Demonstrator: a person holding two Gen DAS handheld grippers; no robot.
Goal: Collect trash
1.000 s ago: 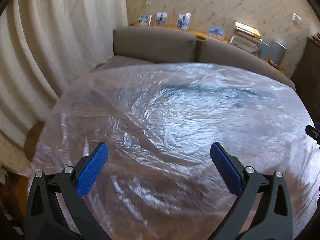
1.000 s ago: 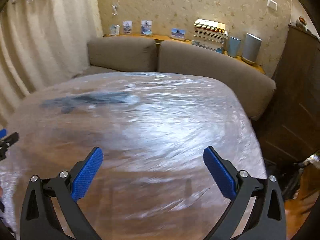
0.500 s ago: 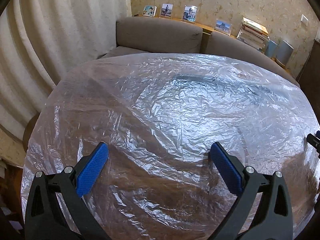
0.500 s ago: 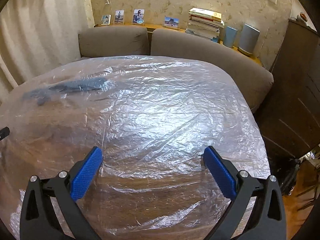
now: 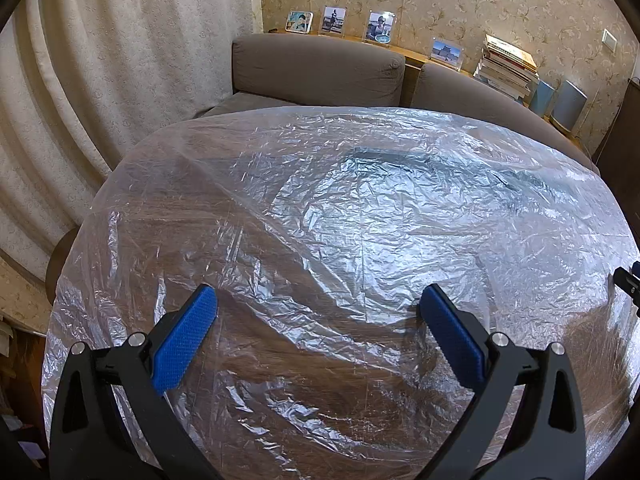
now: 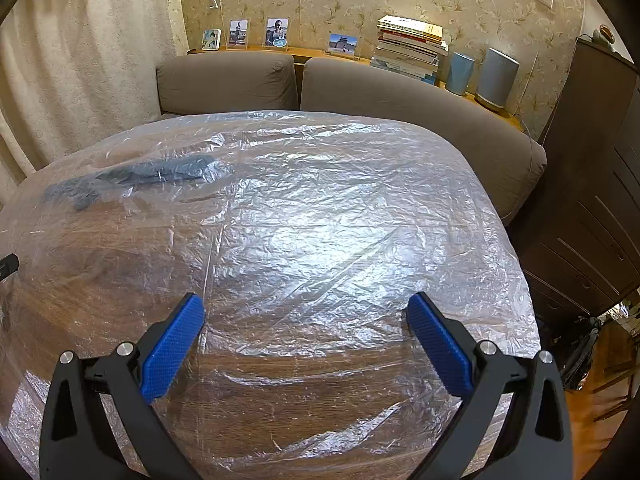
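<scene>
In the left wrist view, the left gripper is seen spread wide with nothing between its blue pads, poised above the near part of a wooden table. The table is covered edge to edge by a thin, crinkled clear plastic sheet, which is judged to be the trash to be collected. A dark flat object is visible through the film at the far side, but what it is cannot be told. Beyond the table a brown sofa is backed by a shelf with photo frames and a stack of books.

In the right wrist view, the right gripper is likewise held wide apart and empty over the near right part of the sheet, with bare wood showing through the film between the fingers. A dark cabinet stands to the right.

Several slips are considered possible. The film lies flat and slick, so the pads may close on nothing unless a wrinkle or edge is caught. If only one side is pulled, the sheet may tear or slide off, and the dark object beneath could be dragged along.
</scene>
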